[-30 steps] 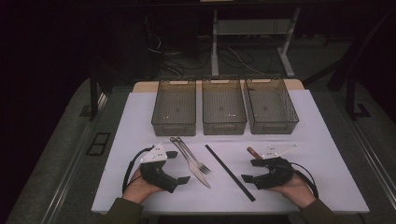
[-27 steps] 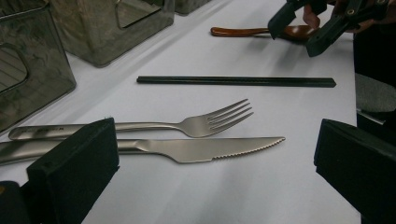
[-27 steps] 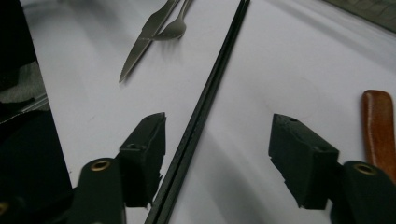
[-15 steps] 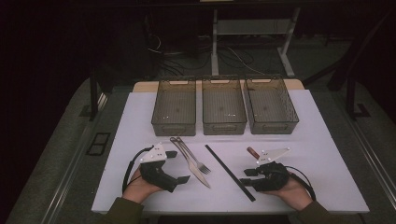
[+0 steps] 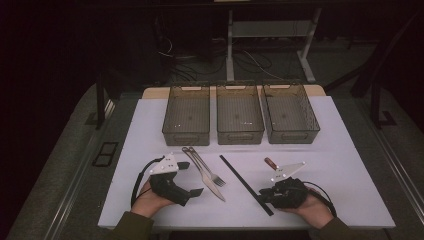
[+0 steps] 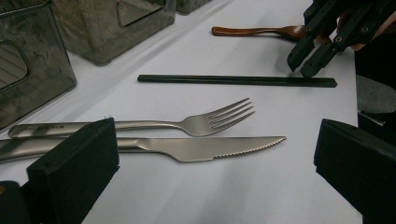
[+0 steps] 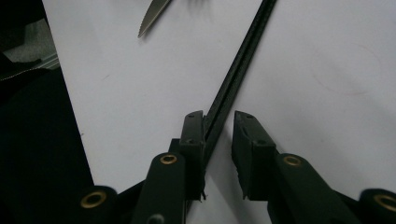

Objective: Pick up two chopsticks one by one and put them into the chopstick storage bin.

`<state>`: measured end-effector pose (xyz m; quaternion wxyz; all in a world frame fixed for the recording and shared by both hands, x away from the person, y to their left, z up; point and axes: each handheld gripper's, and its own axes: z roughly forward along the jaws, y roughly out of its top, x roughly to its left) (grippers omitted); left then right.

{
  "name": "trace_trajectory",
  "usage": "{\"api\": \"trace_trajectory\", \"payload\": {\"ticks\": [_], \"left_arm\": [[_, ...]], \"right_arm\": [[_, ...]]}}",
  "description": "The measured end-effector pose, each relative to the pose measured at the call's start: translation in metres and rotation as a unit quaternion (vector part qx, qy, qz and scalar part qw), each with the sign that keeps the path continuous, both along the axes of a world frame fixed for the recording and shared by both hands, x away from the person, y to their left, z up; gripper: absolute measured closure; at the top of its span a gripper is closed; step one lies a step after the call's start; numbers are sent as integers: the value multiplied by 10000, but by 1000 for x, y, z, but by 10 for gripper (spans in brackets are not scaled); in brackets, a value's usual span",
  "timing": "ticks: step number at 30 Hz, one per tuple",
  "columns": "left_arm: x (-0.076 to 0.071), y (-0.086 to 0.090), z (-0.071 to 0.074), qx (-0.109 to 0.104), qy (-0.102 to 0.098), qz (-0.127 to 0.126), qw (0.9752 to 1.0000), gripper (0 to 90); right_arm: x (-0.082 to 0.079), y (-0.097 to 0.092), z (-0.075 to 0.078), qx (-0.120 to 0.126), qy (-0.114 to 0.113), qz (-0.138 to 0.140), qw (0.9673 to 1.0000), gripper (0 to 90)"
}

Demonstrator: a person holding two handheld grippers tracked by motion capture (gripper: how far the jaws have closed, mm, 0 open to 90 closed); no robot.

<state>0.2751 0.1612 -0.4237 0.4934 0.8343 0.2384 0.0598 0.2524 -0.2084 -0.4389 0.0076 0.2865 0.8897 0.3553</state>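
Observation:
A pair of black chopsticks point(image 5: 246, 185) lies slantwise on the white table. Its near end runs between the jaws of my right gripper point(image 7: 218, 119). Those jaws have just been closing: the left pad touches the chopsticks point(image 7: 243, 60), and a gap remains at the right pad. My left gripper point(image 5: 192, 178) rests wide open, with nothing between its jaws. A steel fork point(image 6: 187, 125) and a knife point(image 6: 201, 148) lie side by side just ahead of it. A brown wooden spoon point(image 5: 270, 163) lies beyond the right gripper point(image 5: 263, 194).
Three smoky see-through bins point(image 5: 186, 131) point(image 5: 240, 134) point(image 5: 290, 135) stand in a row at the back of the white table point(image 5: 340, 165). The knife's tip point(image 7: 152, 16) lies left of the chopsticks. The table's near edge is just behind both hands.
The right gripper's jaws have narrowed around the near end of the chopsticks, and the hand has shifted slightly toward it. The left gripper has kept still.

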Motion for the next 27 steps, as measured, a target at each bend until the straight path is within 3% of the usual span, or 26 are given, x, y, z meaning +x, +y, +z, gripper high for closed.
{"api": "trace_trajectory", "payload": {"ticks": [14,27], "left_arm": [[0,0,0,5,-8,15,10000,0],[0,0,1,-16,-27,17,10000,0]], "right_arm": [[-2,2,-3,-147,40,27,9999,785],[0,-1,-1,-402,-152,-63,9991,817]]}}
